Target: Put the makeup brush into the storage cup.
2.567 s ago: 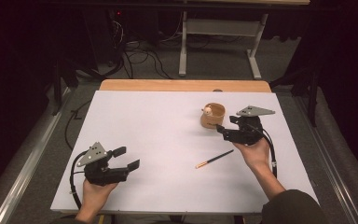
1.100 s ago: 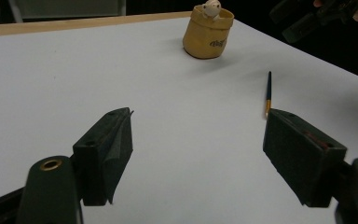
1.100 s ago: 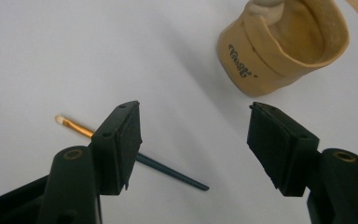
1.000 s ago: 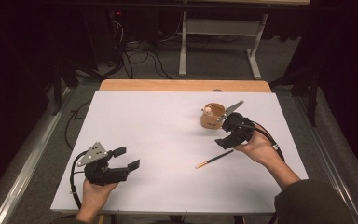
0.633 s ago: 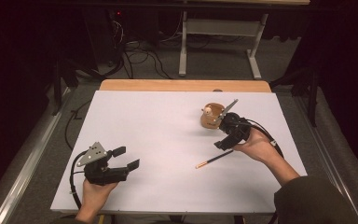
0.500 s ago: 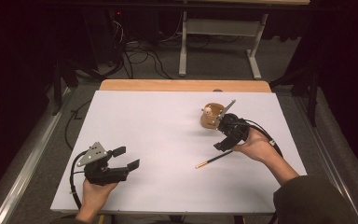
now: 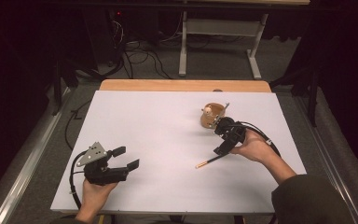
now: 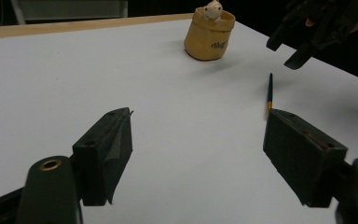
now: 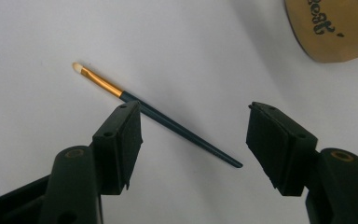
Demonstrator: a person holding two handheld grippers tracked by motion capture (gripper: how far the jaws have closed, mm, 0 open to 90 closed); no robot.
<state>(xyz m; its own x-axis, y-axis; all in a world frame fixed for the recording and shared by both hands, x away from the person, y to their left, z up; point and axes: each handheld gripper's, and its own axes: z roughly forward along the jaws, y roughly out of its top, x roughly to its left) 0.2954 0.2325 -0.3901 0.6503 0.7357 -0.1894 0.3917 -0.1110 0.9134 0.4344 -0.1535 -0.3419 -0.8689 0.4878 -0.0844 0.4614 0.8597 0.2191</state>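
High view: my right gripper (image 7: 220,148) sits over the right half of the desk (image 7: 168,130), pointing down at the paintbrush (image 7: 210,161). Jaws spread wide, holding nothing. Its tips hang right at the dark handle end of the brush; can't tell from here if they touch it.

Right gripper view: paintbrush (image 9: 156,114) lies flat on the white surface, running diagonally between my two jaws. Pale bristle tip and gold ferrule point up-left, thin dark handle tapers down-right. Left jaw overlaps the handle just past the ferrule; right jaw stands clear of the handle end, with a gap. Not clamped. Tan cup (image 9: 331,28) with dark lettering at the top right corner, near the brush but apart from it.

High view again: cup (image 7: 211,115) stands upright just behind my right gripper, something small and pale poking out of its top. Brush lies nearer the person than the cup, bristle end toward the desk's middle.

Left gripper (image 7: 127,157) is at the near left of the desk, held in the left hand (image 7: 95,193), well apart from the brush and cup. Jaws wide, nothing between them.

Left gripper view: both jaws frame bare white desk. Cup (image 8: 209,31) far ahead, brush (image 8: 269,93) to its right, right gripper (image 8: 291,51) above the brush's far end.
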